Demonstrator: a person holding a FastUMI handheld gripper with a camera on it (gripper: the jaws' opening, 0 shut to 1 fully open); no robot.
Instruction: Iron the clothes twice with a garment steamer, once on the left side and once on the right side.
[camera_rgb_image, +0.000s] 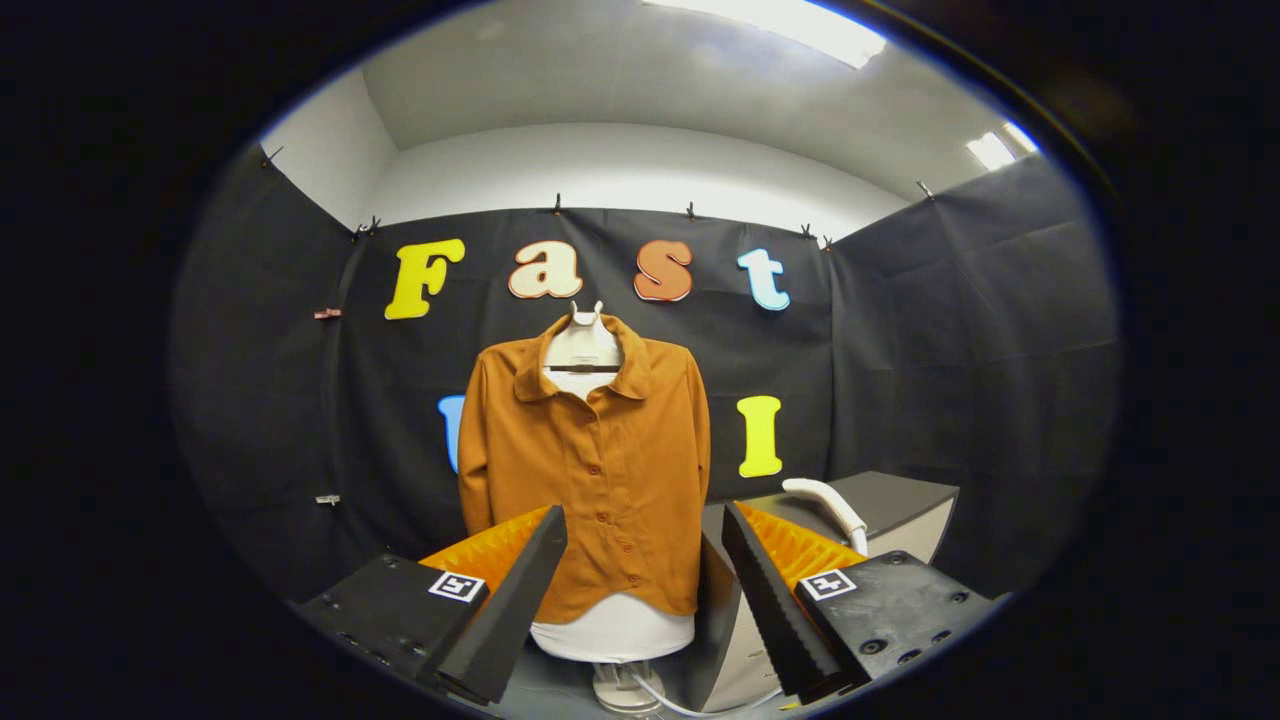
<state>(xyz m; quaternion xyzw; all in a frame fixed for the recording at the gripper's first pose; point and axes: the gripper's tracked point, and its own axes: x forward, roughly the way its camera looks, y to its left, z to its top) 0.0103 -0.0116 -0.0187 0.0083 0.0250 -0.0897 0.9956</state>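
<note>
Tongs (640, 540) spread wide and empty, and we're looking straight at the brown shirt (590, 470) on its mannequin beyond them; steamer handle (828, 505) rests on the grey box (890, 500) right of it, so we judge the pickup comes first

We are in a small recording booth inside a white-walled room: black cloth (960, 340) clipped up as walls on three sides, ceiling light panels (800, 25) overhead, a dress form (610, 625) on a stand, and a grey cabinet (890, 505) beside it.
</note>
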